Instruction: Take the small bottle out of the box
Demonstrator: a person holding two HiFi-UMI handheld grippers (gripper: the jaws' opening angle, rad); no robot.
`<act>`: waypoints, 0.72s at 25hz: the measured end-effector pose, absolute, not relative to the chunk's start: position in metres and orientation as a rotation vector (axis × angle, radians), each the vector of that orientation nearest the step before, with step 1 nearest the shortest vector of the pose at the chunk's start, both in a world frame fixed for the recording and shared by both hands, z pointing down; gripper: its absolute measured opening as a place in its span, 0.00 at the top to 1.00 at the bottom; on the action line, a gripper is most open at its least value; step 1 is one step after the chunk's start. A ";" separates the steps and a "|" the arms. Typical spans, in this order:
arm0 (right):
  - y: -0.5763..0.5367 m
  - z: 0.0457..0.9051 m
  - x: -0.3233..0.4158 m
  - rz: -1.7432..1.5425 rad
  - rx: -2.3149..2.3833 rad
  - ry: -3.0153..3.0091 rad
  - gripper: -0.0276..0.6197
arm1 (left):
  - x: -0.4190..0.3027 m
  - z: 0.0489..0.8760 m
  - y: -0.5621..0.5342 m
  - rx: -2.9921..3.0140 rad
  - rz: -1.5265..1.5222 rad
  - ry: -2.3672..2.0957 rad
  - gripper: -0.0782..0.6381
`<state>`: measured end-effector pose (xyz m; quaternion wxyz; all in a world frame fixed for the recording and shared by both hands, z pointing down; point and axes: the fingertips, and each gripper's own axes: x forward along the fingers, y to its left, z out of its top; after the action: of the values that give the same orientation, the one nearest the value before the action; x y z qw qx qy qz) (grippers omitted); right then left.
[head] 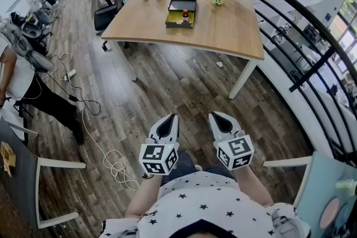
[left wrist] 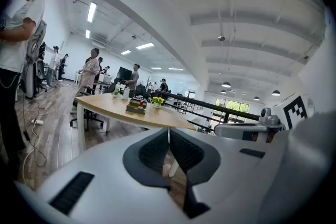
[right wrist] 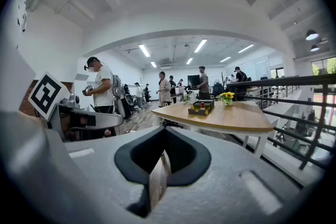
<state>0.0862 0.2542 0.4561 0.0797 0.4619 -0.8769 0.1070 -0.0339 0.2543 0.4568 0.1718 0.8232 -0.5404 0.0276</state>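
Distance matters most: the small bottle point(head: 185, 15), red-capped and upright, stands in the dark, shallow, open box point(head: 177, 23) on the smooth wooden bench point(head: 228, 28), straight ahead and well apart from me. My left claw point(head: 169, 121) and right claw point(head: 217, 120) are both closed and empty. I judge neither clearly nearer.

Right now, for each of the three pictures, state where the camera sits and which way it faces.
Head view: on the person's head, steeply down; table, box, starred shirt, shut left gripper and right gripper.
Left gripper view: on the left gripper, along its shut jaws toward the table; right gripper alongside.
Right gripper view: mirrored, facing the table; left gripper alongside.
Shared: table and box.
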 end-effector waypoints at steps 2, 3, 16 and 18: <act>0.261 0.451 0.088 0.302 1.402 -2.632 0.95 | -0.034 0.451 0.262 2.347 0.069 -1.547 0.88; 0.264 0.448 0.088 0.294 1.408 -2.636 0.95 | -0.035 0.449 0.265 2.350 0.065 -1.551 0.88; 0.284 0.440 0.083 0.251 1.364 -2.668 0.95 | -0.034 0.441 0.287 2.355 0.043 -1.573 0.88; 0.286 0.439 0.085 0.260 1.356 -2.679 0.95 | -0.033 0.441 0.289 2.355 0.041 -1.576 0.88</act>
<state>0.0850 0.2862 0.4394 0.0639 0.4491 -0.8870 0.0861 -0.0326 0.2885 0.4407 0.1529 0.8212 -0.5496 0.0144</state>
